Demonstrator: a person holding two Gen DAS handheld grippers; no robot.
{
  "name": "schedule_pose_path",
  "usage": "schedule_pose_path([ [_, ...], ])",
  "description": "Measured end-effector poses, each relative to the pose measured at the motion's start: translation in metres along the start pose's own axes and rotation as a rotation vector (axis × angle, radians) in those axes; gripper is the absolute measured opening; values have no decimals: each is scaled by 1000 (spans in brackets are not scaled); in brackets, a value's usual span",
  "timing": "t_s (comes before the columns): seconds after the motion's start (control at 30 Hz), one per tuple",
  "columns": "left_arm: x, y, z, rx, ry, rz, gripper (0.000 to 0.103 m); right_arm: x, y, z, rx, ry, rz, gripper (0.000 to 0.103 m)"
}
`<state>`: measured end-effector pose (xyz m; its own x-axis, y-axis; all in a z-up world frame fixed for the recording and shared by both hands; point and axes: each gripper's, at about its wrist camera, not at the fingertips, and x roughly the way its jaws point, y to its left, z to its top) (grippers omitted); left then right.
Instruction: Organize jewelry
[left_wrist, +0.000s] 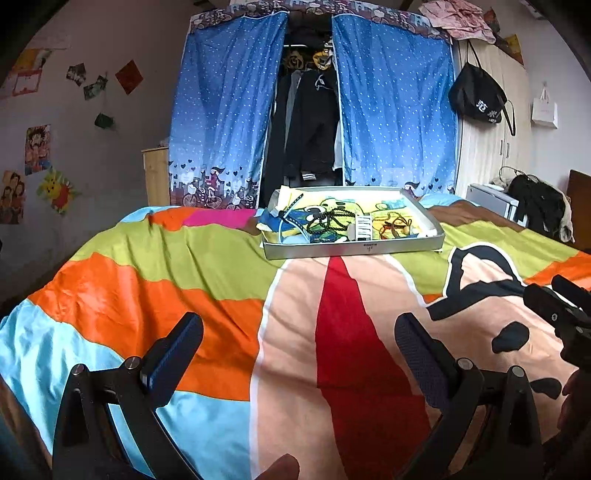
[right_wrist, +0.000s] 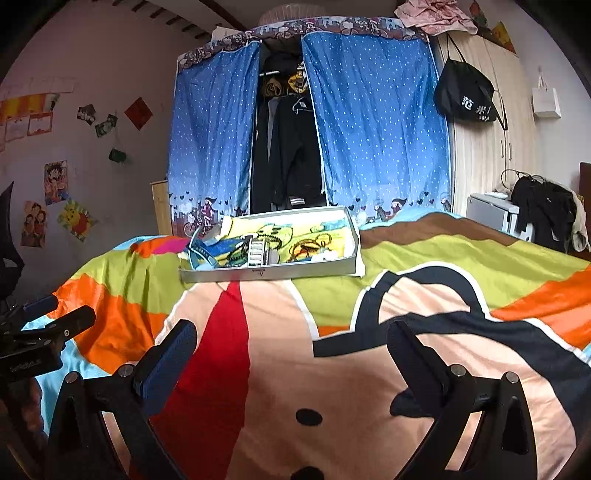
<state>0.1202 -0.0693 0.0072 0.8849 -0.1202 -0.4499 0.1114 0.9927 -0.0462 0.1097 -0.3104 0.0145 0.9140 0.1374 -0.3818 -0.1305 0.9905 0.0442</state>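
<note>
Both the left gripper (left_wrist: 299, 328) and right gripper (right_wrist: 291, 332) hover with jaws spread, empty, low in frame; the shallow grey cardboard tray (left_wrist: 354, 249) of tangled jewelry (left_wrist: 332, 221) sits mid-frame on the colourful patchwork bedspread (left_wrist: 166, 273).

Black bag (right_wrist: 464, 96) on wardrobe: white characters "范米".

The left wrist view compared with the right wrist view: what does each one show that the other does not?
Only the left wrist view shows the black bead strand in the shallow grey cardboard tray clearly, and the right gripper at its edge. Only the right wrist view shows the left gripper and a black chair back. Both show the tray on the colourful striped bedspread, the blue dotted curtains and open, empty jaws.
</note>
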Motion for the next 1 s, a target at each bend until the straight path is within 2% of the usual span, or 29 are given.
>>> schedule_pose_path([
  [1.0, 0, -7, -10, 8, 35, -15, 102, 4, -16, -13, 42, 36, 7, 103],
])
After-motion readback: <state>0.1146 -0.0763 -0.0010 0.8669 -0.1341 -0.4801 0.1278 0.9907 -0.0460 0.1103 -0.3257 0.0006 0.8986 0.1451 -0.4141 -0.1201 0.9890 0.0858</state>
